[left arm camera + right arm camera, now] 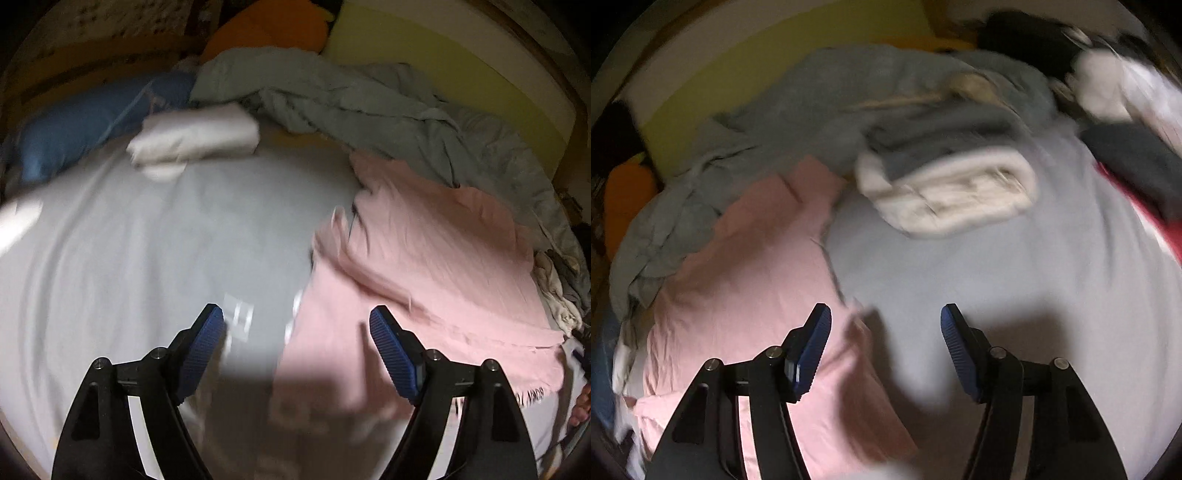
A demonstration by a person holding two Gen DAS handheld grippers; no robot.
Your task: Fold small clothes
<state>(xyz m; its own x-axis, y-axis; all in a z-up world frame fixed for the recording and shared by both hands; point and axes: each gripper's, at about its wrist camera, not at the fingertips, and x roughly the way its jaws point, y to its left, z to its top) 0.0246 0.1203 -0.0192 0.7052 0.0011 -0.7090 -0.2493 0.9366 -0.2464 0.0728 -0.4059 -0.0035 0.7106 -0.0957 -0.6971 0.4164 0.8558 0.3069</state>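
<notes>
A pink garment (424,266) lies spread flat on the light grey bedsheet (147,258). My left gripper (295,325) is open and empty above the sheet, with the garment's left edge between its fingers. In the right wrist view the pink garment (746,266) lies at the left. My right gripper (886,325) is open and empty above the garment's right edge and the bedsheet (1034,295). Both views are blurred by motion.
A folded white cloth (195,136) and a blue pillow (92,122) lie at the far left. A rumpled grey duvet (369,103) runs along the back. A folded white and grey stack (945,184) and dark and red clothes (1137,173) lie at the right.
</notes>
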